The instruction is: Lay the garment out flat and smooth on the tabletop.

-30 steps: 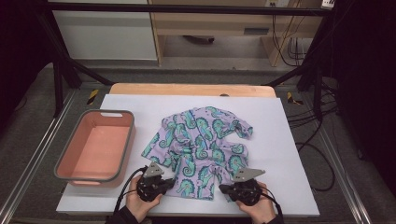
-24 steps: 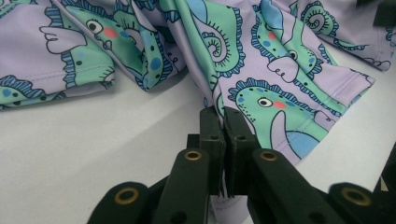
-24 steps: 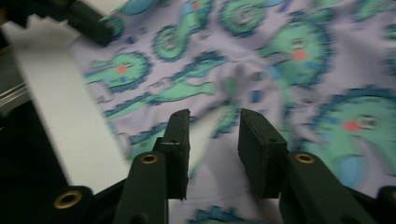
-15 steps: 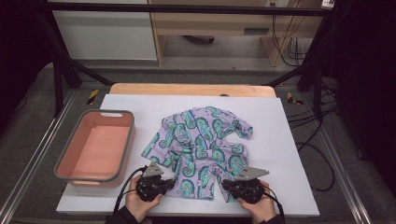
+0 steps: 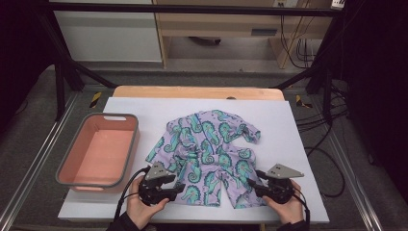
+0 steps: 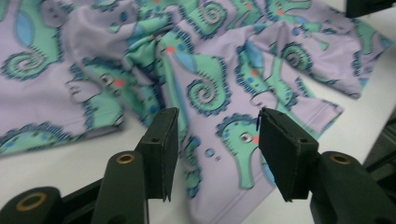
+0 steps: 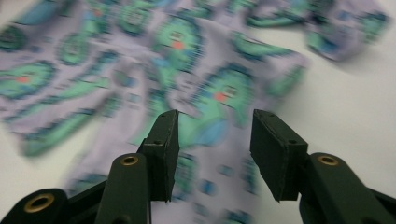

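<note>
We are working a seahorse-print garment (image 5: pixel 207 154), lilac with teal figures, spread crumpled at the centre of the white tabletop (image 5: pixel 288 120). A pink bin (image 5: pixel 98 149) stands at 9 o'clock from the garment, apart from it and with nothing inside.

Left gripper (image 5: pixel 172 188): positioned at the garment's 7 o'clock corner. In the left gripper view its jaws have just been opening and now stand spread, with the hem of the cloth (image 6: pixel 224 154) lying flat on the tabletop beneath the gap. The pads do not press on the fabric.

Right gripper (image 5: pixel 254 186): positioned at the garment's 5 o'clock corner. Its jaws have likewise just been opening and stand spread. The right gripper view is motion-blurred, but the cloth (image 7: pixel 205 116) lies below and beyond the jaws, not pinched.

Step in hand, as we judge it: both near corners of the garment are released, so one flattening or folding pass is complete and we are between grasps. The cloth remains rumpled through its middle, and the far edge at 12 o'clock is bunched and uneven.

Next move, as we judge it:
1. Select a fresh pair of grasp points, most likely on the outer edges or sleeves.
2. Lower each gripper until one jaw slides under a single layer.
3. Close both on the cloth together, taking care not to catch a second layer.
</note>
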